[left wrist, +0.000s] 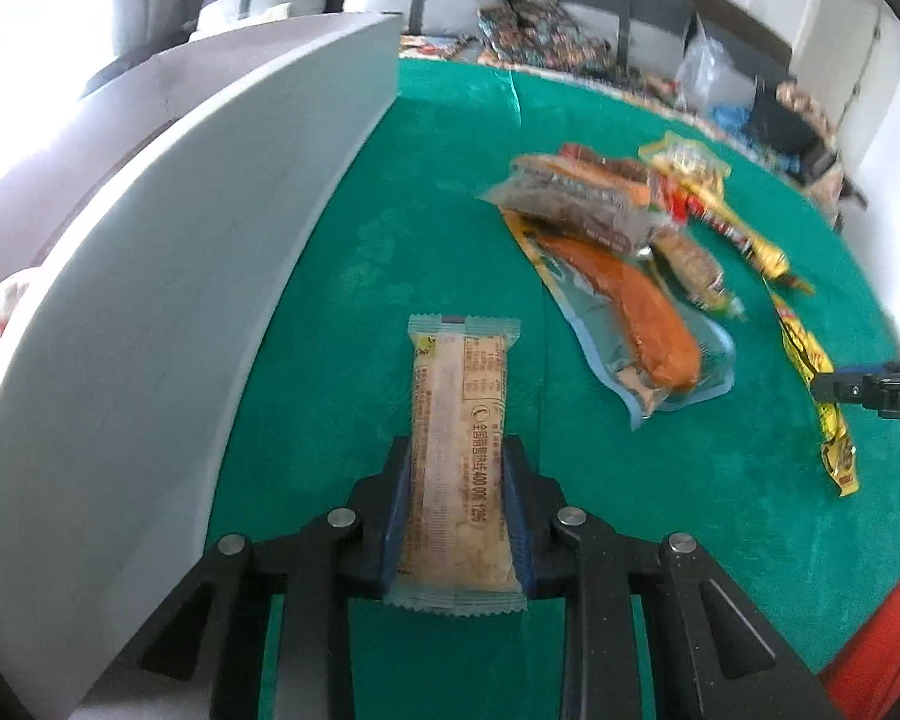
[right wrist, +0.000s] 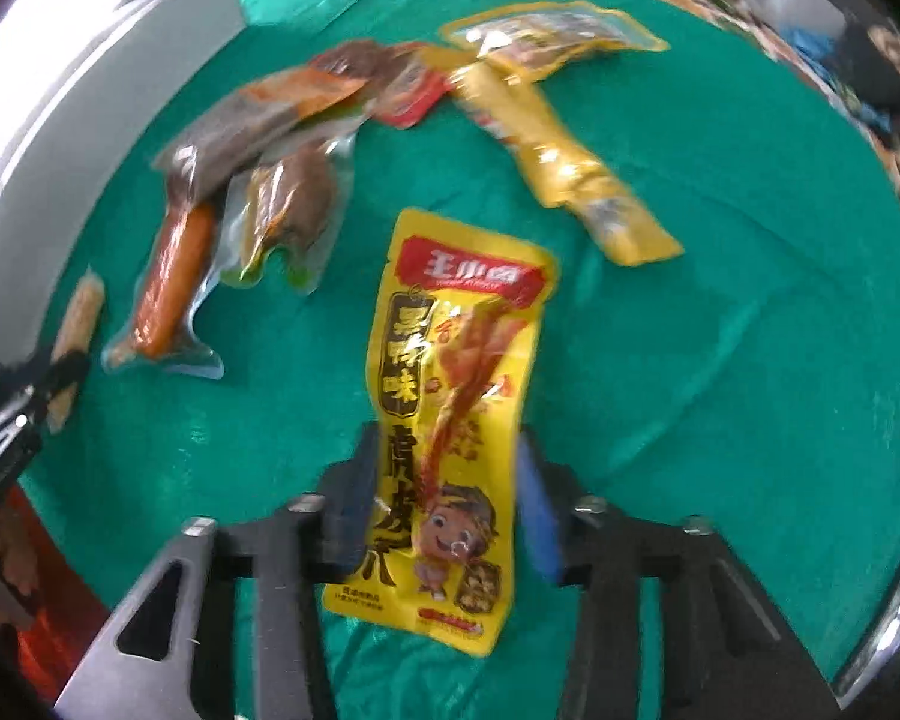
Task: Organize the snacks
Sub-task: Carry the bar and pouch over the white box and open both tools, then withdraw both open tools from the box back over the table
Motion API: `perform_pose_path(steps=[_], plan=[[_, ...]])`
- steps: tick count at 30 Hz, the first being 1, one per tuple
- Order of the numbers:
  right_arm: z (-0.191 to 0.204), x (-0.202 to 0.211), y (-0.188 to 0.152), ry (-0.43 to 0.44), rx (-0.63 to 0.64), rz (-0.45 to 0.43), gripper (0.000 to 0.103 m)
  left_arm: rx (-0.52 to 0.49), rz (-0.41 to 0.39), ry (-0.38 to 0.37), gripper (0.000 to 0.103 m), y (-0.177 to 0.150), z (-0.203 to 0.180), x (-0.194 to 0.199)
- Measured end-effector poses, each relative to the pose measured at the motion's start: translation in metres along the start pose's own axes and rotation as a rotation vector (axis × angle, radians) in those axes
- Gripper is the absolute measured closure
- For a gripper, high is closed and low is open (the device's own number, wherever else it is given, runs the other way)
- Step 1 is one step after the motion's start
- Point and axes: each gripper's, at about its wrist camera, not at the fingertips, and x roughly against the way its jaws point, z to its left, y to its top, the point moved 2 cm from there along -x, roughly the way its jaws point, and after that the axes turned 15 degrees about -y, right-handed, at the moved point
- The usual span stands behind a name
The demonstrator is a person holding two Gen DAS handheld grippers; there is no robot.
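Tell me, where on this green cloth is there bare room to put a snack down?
The widest bare patch of the green cloth lies right of the yellow packet. A bare strip runs between the grey box and the snack pile. The pile itself is crowded.

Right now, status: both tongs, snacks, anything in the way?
Left tongs shut on beige snack bar. Right tongs shut on yellow chicken-feet pouch. Loose snack pile on green cloth. White box wall close beside left tongs.
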Motion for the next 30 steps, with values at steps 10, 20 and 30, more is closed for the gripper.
perform_pose_path(steps=[10,20,30], plan=[[-0.032,0.049,0.000,0.249,-0.175,-0.023,0.063,0.064,-0.126,-0.158,0.075,0.020,-0.017,0.056],[0.132,0.195,0.092,0.572,0.020,-0.265,0.062,0.180,-0.316,-0.021,0.075,0.070,0.084,0.176],[0.268,0.223,0.129,0.586,0.058,-0.337,0.038,0.359,-0.325,0.263,0.016,0.043,0.195,0.202]])
